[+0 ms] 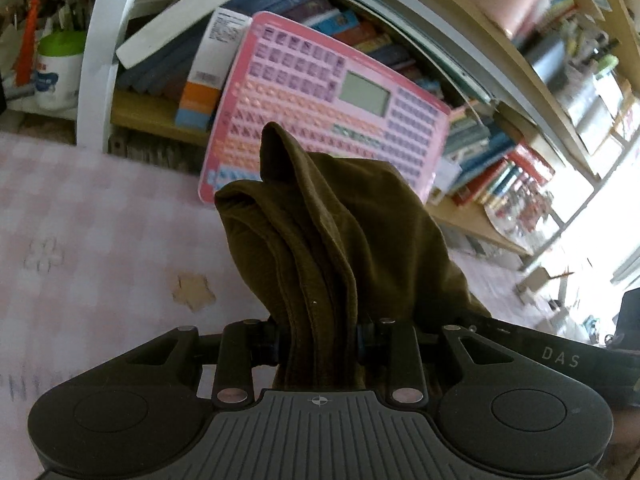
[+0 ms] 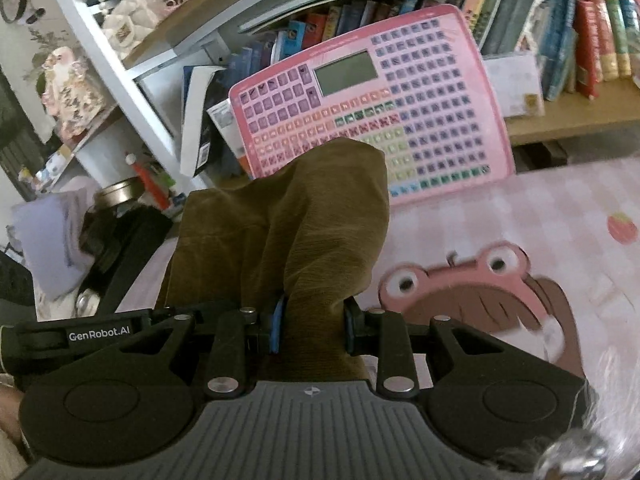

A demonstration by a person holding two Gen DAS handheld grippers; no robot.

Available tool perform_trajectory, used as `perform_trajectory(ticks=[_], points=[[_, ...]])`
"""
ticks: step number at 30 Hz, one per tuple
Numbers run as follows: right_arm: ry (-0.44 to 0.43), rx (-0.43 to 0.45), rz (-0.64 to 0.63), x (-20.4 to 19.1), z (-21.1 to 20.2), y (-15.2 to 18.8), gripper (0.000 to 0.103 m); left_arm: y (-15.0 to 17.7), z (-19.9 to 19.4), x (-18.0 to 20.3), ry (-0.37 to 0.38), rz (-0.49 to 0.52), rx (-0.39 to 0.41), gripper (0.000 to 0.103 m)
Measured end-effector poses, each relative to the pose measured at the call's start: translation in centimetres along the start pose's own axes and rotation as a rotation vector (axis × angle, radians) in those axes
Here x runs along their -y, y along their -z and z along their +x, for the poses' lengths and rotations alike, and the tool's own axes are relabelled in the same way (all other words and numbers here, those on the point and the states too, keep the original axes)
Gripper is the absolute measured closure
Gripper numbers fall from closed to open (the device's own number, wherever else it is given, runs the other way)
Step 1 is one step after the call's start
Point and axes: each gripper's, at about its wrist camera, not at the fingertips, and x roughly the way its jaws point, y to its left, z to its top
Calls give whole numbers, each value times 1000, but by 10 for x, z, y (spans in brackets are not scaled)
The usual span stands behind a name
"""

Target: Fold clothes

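An olive-brown garment (image 1: 320, 232) is bunched in folds and held up above the pink checked table cover (image 1: 100, 220). My left gripper (image 1: 318, 340) is shut on a thick wad of it, which hides the fingertips. In the right wrist view the same garment (image 2: 300, 220) stands up from my right gripper (image 2: 312, 330), which is shut on it between blue pads (image 2: 276, 328). The cloth drapes down to the left toward the other gripper's body (image 2: 108, 264). The rest of the garment is hidden below both grippers.
A pink toy keyboard tablet (image 1: 320, 104) leans against a bookshelf (image 1: 500, 168) at the table's far edge; it also shows in the right wrist view (image 2: 400, 100). A cup of pens (image 1: 56, 68) stands far left. The cover (image 2: 540, 208) carries a cartoon frog print (image 2: 460, 280).
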Motion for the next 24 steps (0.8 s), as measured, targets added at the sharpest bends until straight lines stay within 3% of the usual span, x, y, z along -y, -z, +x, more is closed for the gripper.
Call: perform_trajectory(ticks=[6,14,21,24], points=[[7,-4,1,2,35,-10,77,-14,22,-22,1,-8,0,73],[31,-36,14,13,66,-10,75,-10,49,-43,-3,-13,-9,72],[59,-51,53,26,74,-5,64,-5,56,-51,-21,-33,-1,61],[63,-56,83,28,74,-4,60,-4,55,-50,-53,-28,9,51]])
